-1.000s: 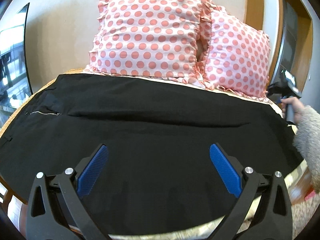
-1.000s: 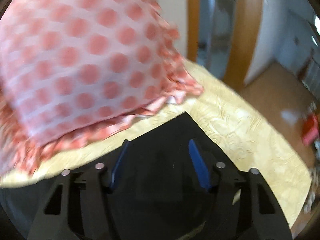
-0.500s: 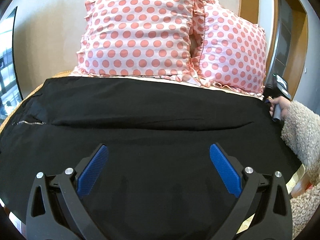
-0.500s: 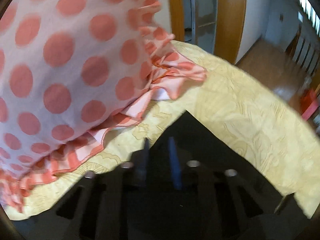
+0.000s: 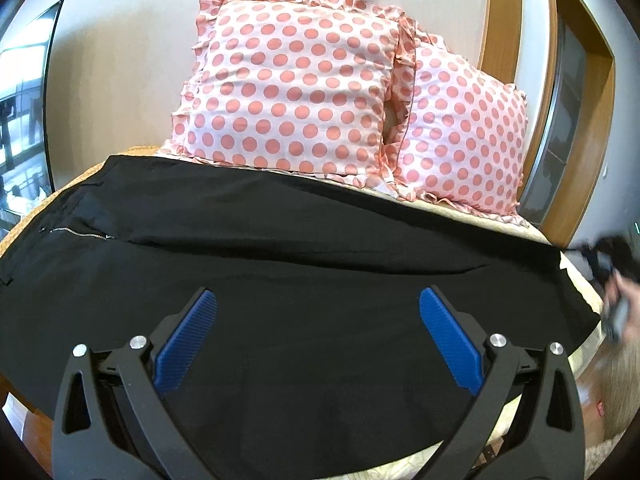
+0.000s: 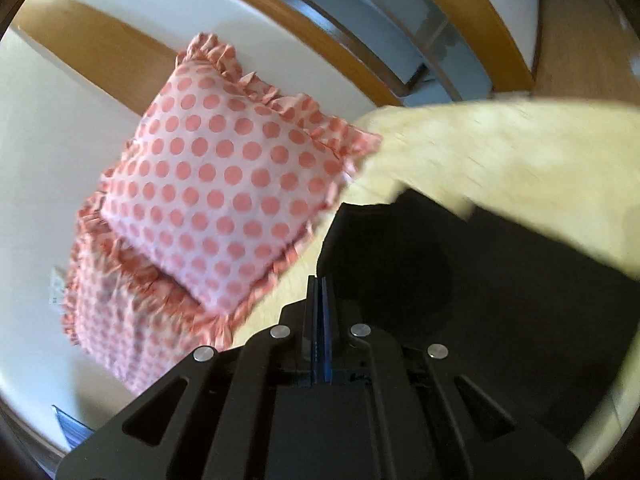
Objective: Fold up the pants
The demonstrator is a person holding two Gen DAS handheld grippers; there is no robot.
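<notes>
Black pants (image 5: 304, 264) lie spread flat across the bed, waistband and zipper (image 5: 78, 233) at the left, leg hems at the right. My left gripper (image 5: 316, 334) hovers over the middle of the pants, open and empty. In the right wrist view my right gripper (image 6: 319, 300) has its blue pads pressed together at the edge of the pants' hem corner (image 6: 400, 256), which looks lifted off the bed. I cannot tell if fabric is pinched between them. The right gripper shows blurred at the far right of the left wrist view (image 5: 612, 268).
Two pink polka-dot pillows (image 5: 296, 92) lean on the wall behind the pants, one also in the right wrist view (image 6: 224, 200). The yellow bedspread (image 6: 500, 152) shows around the hem. A wooden door frame (image 5: 576, 120) stands to the right.
My right gripper went from open over the hem corner to shut, then tilted and lifted with fast motion. My left gripper stayed open, shifting slightly over the pants.
</notes>
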